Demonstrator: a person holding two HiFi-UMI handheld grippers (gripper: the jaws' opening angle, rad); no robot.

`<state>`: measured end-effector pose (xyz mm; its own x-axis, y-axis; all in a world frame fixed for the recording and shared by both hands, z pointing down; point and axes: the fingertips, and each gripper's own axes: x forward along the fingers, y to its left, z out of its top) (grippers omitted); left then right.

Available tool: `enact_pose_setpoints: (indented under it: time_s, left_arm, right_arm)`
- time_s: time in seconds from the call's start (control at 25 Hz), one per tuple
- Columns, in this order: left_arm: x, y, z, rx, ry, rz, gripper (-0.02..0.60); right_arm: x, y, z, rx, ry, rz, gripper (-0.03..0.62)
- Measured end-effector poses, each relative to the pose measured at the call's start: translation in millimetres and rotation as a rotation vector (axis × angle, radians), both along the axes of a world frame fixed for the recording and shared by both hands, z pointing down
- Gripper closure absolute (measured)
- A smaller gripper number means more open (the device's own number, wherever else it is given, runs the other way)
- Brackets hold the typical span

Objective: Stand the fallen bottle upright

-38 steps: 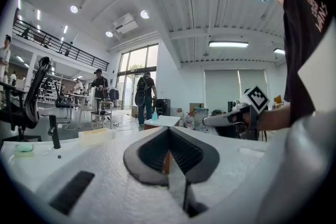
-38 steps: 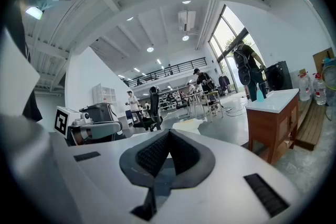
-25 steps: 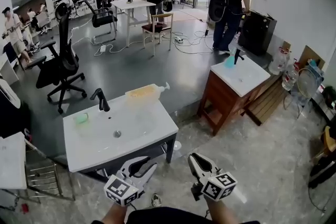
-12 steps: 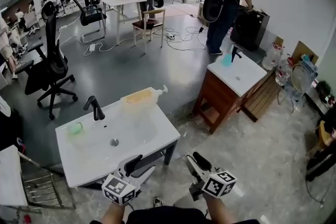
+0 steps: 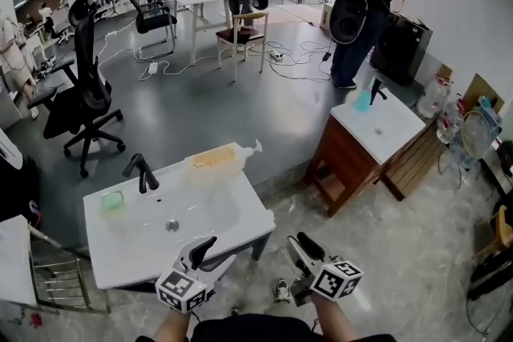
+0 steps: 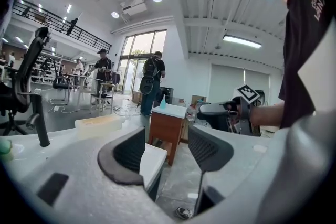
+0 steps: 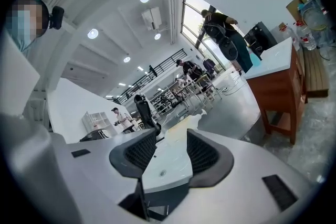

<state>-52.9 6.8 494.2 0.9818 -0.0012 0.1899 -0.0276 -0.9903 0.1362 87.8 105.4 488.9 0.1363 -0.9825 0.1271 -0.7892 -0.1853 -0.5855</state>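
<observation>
Wide, bright workshop space with a grey floor [image 5: 208, 104] – several people stand at desks and near the glass doors at the back. Closest to the person is a white sink unit [image 5: 228, 212], its front edge just ahead of both grippers. A second white sink on a wooden cabinet [image 5: 341, 160] stands well apart to the right, and a black office chair [image 5: 80, 100] sits on the floor off to the left. The left gripper [image 5: 215, 252] is low in the head view, over the sink unit's near edge. Its own view shows the left gripper [image 6: 167, 139] spread wide, the jaws having just been opening, with only the sink's corner and the floor in the gap and nothing gripped. The right gripper [image 5: 295, 244] is beside it, past the unit's right front corner. The right gripper view shows the right gripper [image 7: 171, 139] partly parted, also having just been opening, holding nothing – the basin and the far bottle merely show through the gap. The bottle [image 5: 215, 159], pale with yellowish contents and a pump top, lies on its side along the back edge of the sink unit. Its nozzle points to the right in the head view, and it is well apart from both grippers. It shows as a low pale block in the left gripper view [image 6: 98, 124] and beyond the basin in the right gripper view [image 7: 181, 127]. A black tap [image 5: 140, 172] stands to the bottle's left. A small green object [image 5: 112, 201] rests near the unit's left edge.
</observation>
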Motion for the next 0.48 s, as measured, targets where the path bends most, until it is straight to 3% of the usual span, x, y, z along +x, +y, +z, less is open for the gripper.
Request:
enact_pose_setpoints:
  time_s: [0.48]
  left_arm:
    - [94.3, -24.6, 0.5, 0.029, 0.001, -0.214, 0.331]
  right_arm:
    - [111.6, -52.9, 11.8, -0.008, -0.012, -0.218, 0.425]
